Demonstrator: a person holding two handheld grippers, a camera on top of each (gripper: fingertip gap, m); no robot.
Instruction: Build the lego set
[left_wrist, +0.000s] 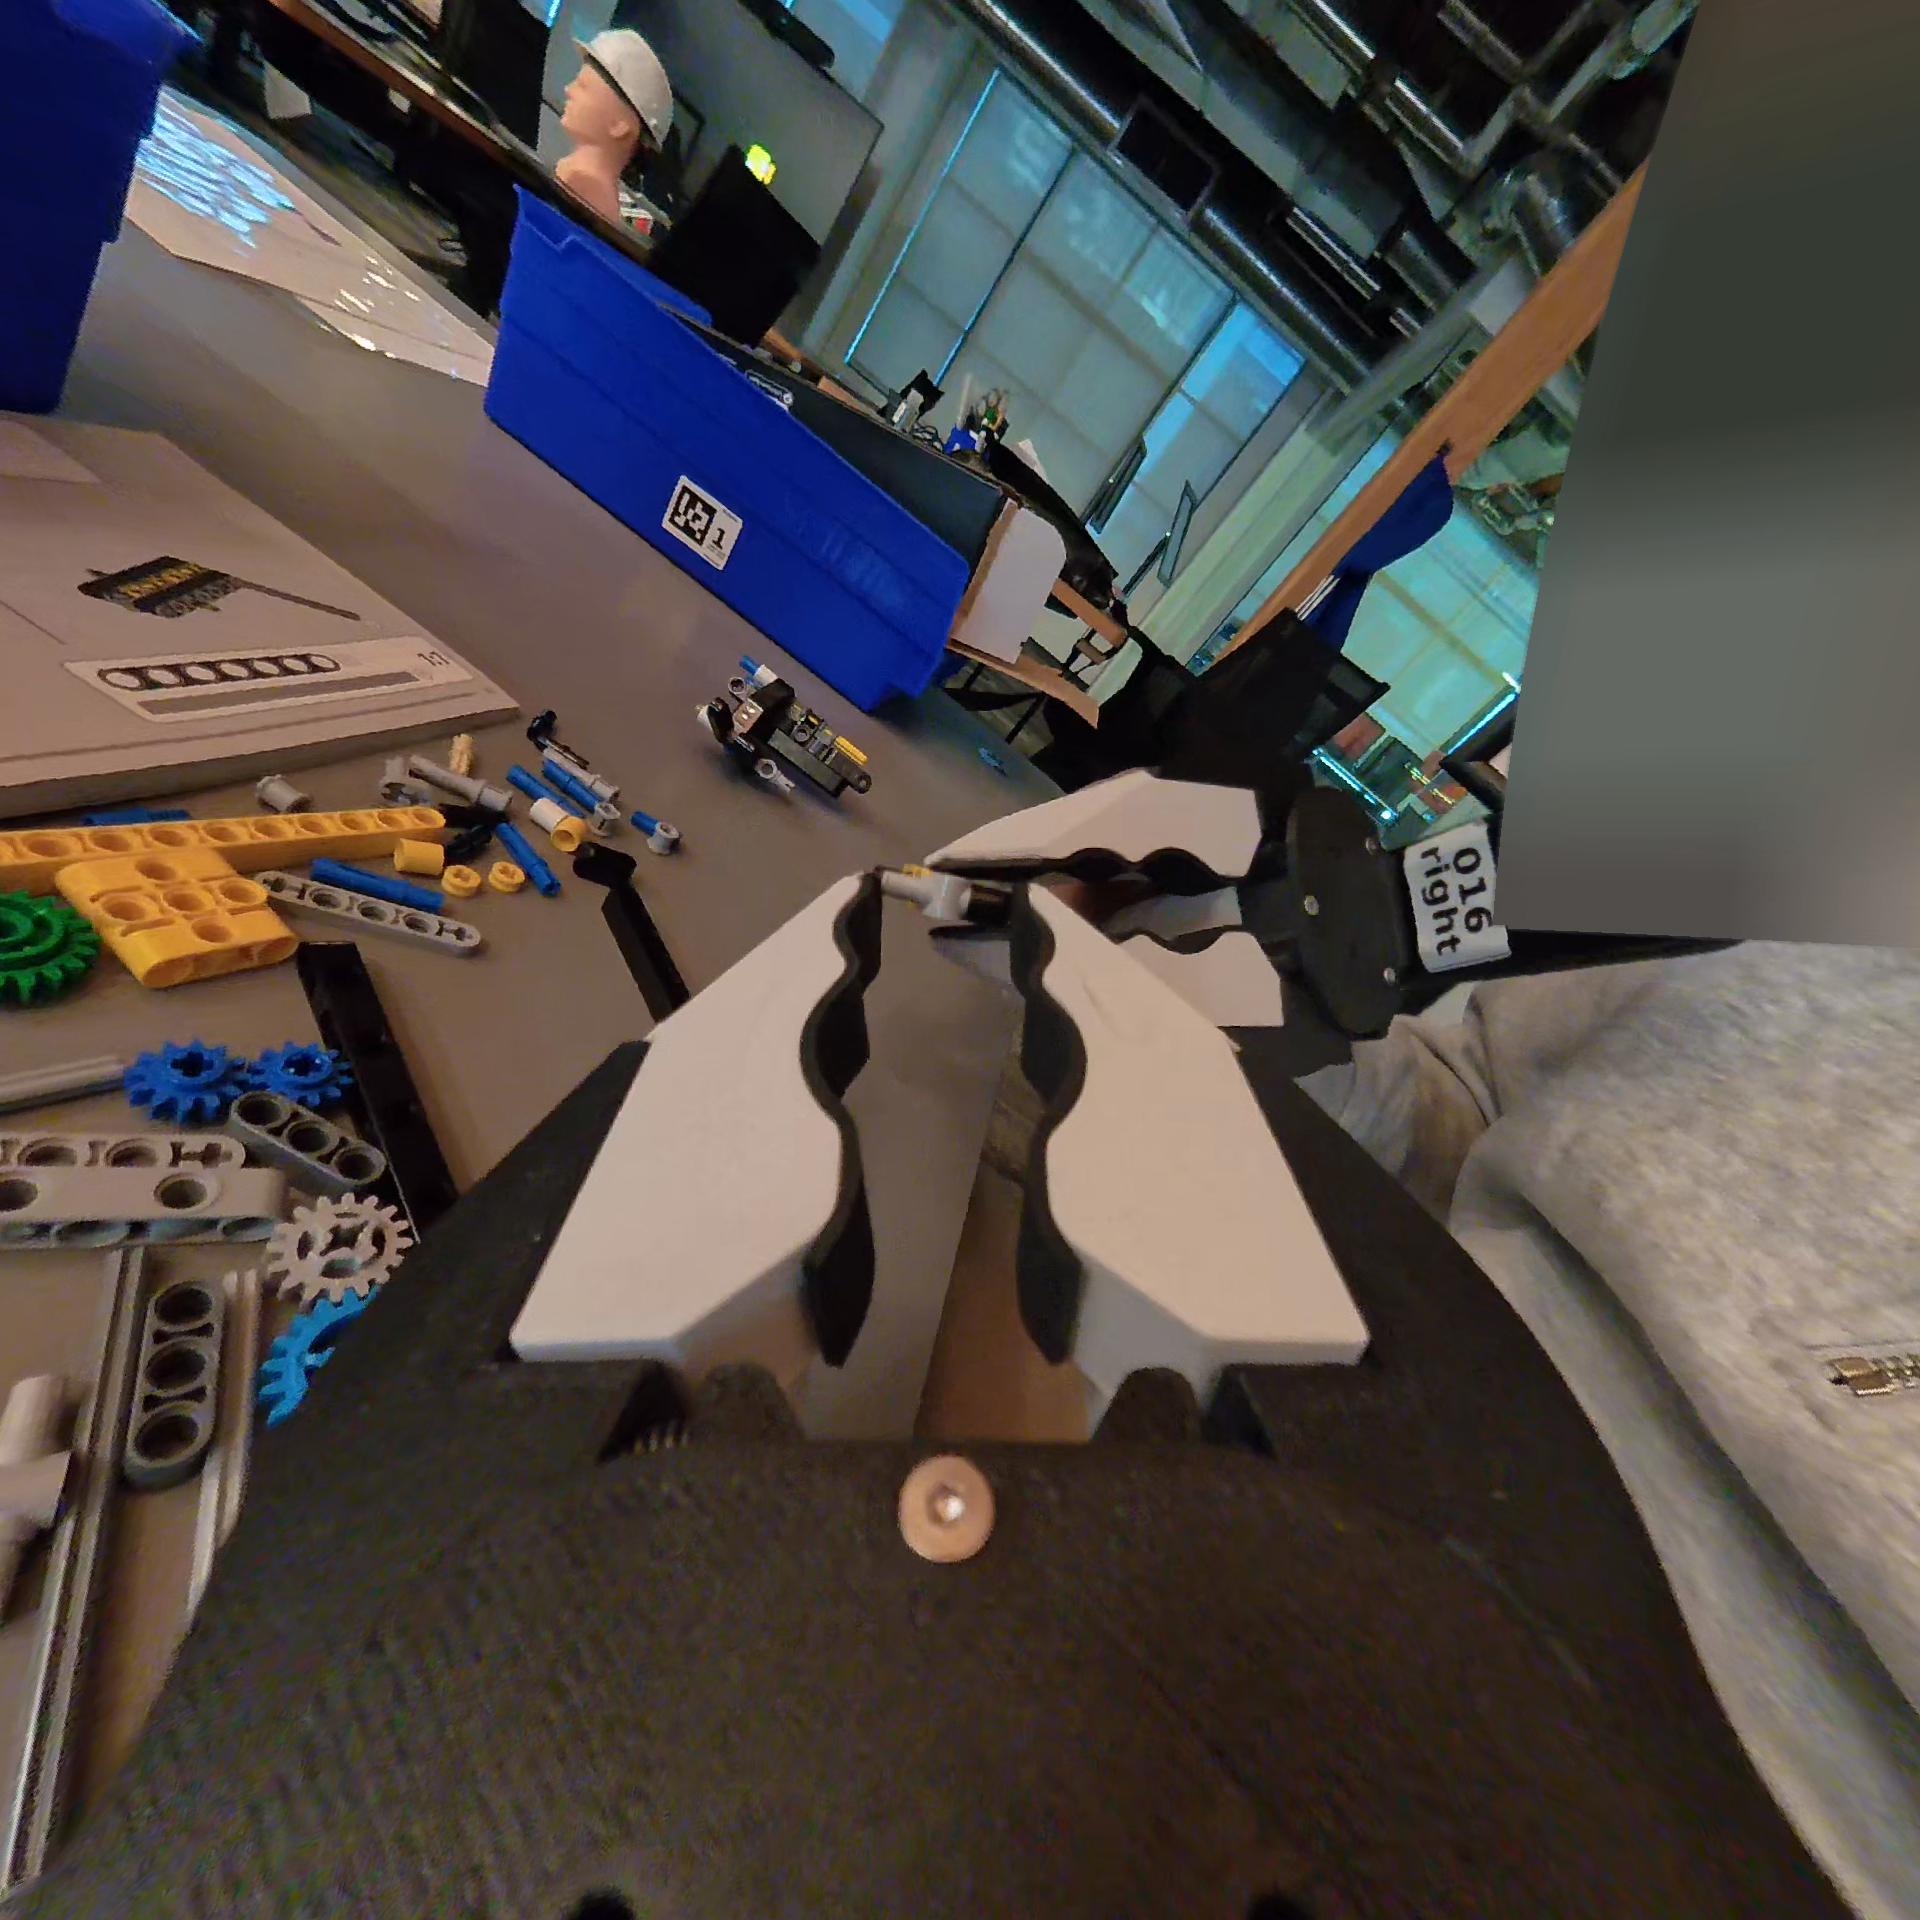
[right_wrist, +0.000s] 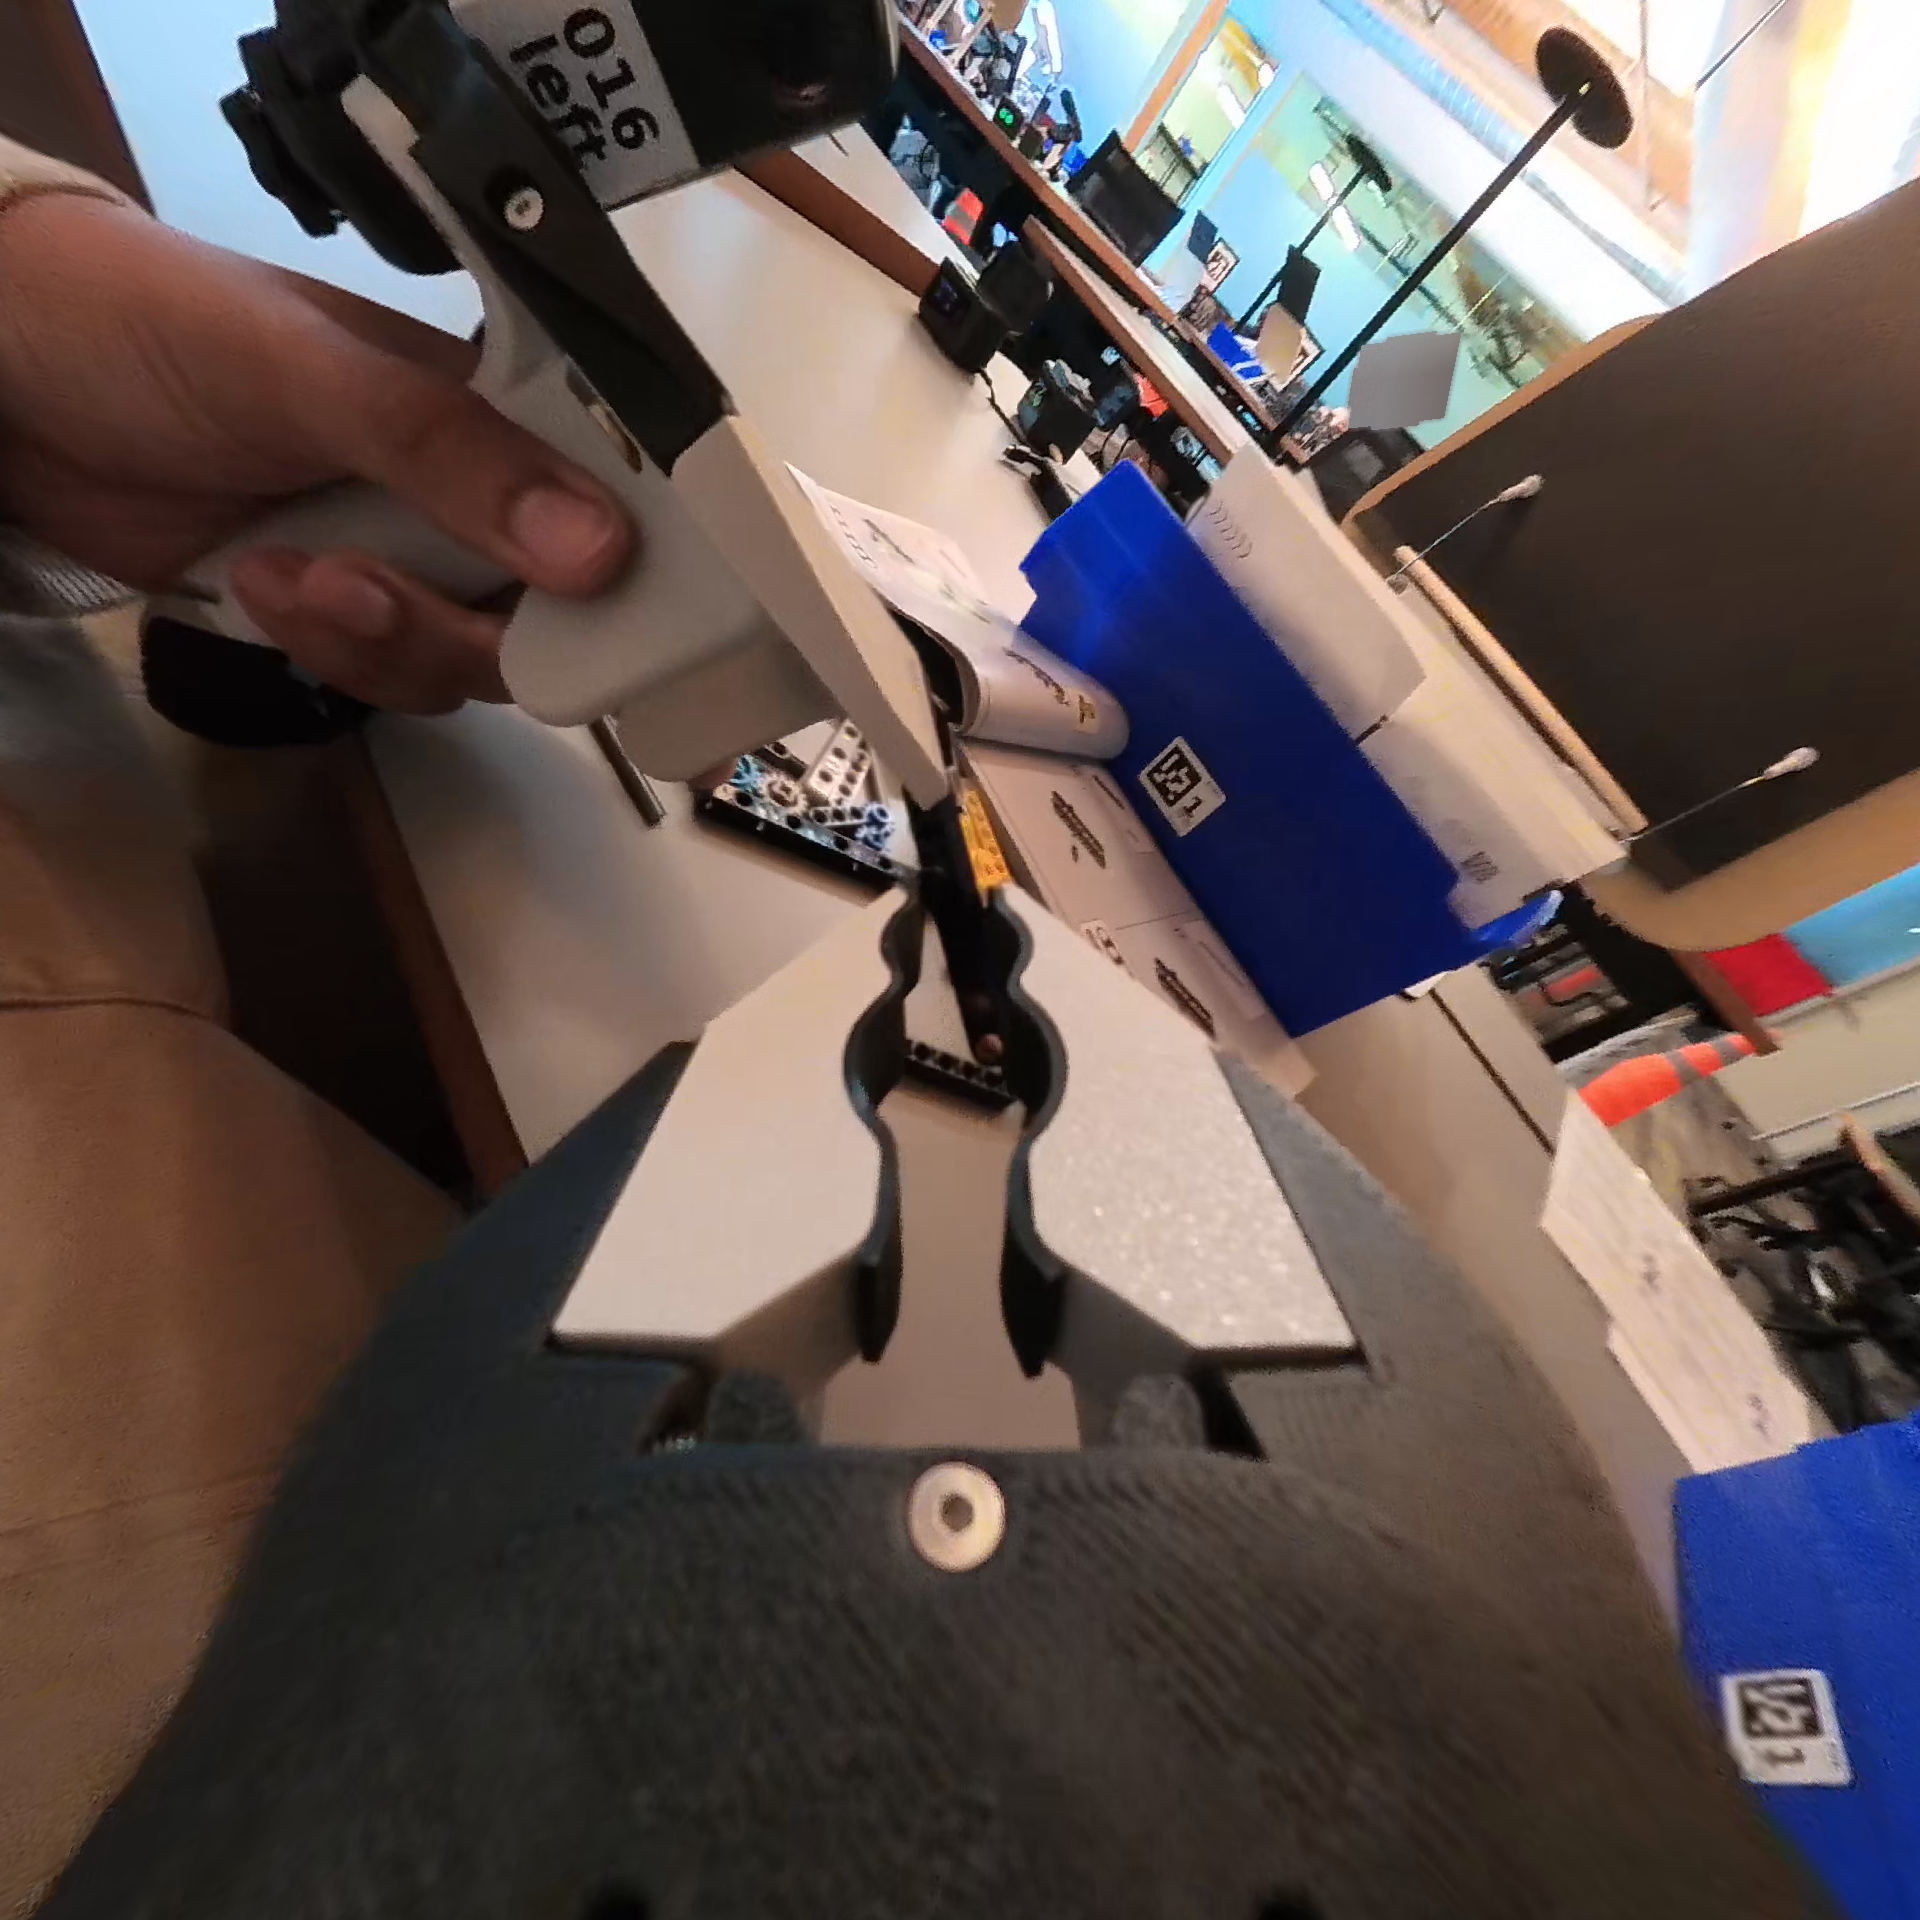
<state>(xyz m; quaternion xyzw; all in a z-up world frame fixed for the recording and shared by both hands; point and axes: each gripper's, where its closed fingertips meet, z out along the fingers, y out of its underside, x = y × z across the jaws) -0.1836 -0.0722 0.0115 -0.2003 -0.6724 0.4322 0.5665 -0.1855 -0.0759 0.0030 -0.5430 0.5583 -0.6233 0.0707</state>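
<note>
My right gripper (right_wrist: 956, 920) is shut on a thin black beam (right_wrist: 971, 966) that carries a yellow piece (right_wrist: 982, 836) near its far end. In the left wrist view the right gripper (left_wrist: 971, 899) comes in from the right. A short grey pin (left_wrist: 925, 889) with a yellow tip sticks out of the black part. My left gripper (left_wrist: 945, 902) has its jaws closed around this pin and the beam's end, with the left pad touching the pin's tip. In the right wrist view the left gripper (right_wrist: 935, 774) reaches down from the upper left, held by a hand (right_wrist: 312, 447).
On the grey table lie a small black sub-assembly (left_wrist: 790, 738), an open instruction booklet (left_wrist: 208, 623), yellow beams (left_wrist: 177, 883), a green gear (left_wrist: 36, 945), blue gears (left_wrist: 239, 1075), a grey gear (left_wrist: 338, 1247) and blue pins (left_wrist: 551, 790). A blue bin (left_wrist: 727, 499) stands behind them. My two grippers' fingertips are within a few centimetres of each other. The grey gear (left_wrist: 338, 1247) is about 10 cm from my left fingertips. Look for it in the right wrist view (right_wrist: 777, 793) too.
</note>
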